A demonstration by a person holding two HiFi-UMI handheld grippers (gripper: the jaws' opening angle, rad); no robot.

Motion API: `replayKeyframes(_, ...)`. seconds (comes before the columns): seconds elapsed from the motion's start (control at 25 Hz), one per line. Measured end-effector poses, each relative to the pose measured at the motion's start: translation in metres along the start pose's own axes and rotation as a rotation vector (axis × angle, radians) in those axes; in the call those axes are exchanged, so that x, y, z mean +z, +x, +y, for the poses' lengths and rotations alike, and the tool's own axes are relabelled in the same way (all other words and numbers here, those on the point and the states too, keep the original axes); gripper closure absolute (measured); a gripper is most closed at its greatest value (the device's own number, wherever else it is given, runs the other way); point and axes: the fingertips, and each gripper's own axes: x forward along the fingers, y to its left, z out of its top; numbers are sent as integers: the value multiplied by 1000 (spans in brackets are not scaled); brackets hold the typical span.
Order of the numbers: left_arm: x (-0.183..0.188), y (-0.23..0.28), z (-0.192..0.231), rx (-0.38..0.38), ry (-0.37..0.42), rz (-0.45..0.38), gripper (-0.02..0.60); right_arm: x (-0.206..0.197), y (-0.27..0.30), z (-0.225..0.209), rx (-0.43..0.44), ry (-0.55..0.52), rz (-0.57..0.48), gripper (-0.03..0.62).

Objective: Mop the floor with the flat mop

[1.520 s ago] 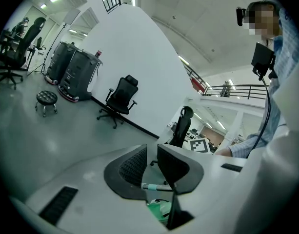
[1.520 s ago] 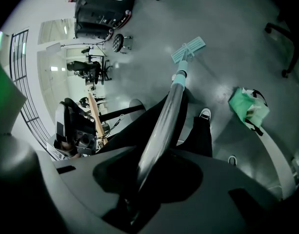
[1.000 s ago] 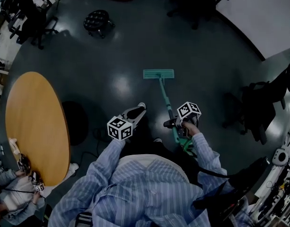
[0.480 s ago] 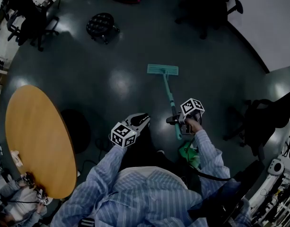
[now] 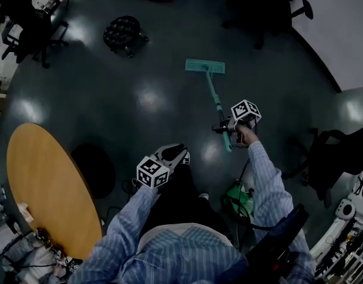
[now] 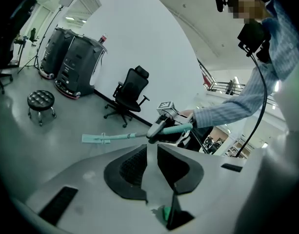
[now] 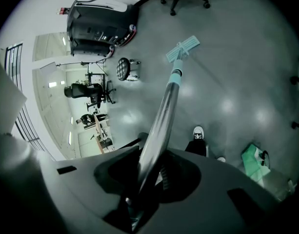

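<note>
Mop (image 5: 214, 96) in right tongs (image 7: 148, 172) (left (image 6: 150, 152) seemingly empty)

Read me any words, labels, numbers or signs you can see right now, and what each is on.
No readable text in any view.
Left cube on the left gripper: square marker patterns only, no letters.
Right cube on the right gripper: the same.
Red label on the dark machine: too small to read.
Flat mop: no print visible.
</note>
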Motion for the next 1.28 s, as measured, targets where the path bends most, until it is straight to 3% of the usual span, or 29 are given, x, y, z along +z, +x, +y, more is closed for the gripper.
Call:
replayKeyframes(0.52, -16, -7, 52, 89, -135, -7, 512, 172, 2, 45, -63, -34, -74, 477)
replayKeyframes(0.76, -33, -13, 68, 123, -171, -5, 512, 227, 6, 65, -25, -20, -128, 477)
replayKeyframes(0.96, -34, -15, 75, 128, -174, -12, 512, 241, 8, 67, -33, -22, -146, 477)
replayKeyframes(1.28, -23, -19, 69, 129, -158, -38, 512, 210, 14, 54, -23, 2, -143, 482)
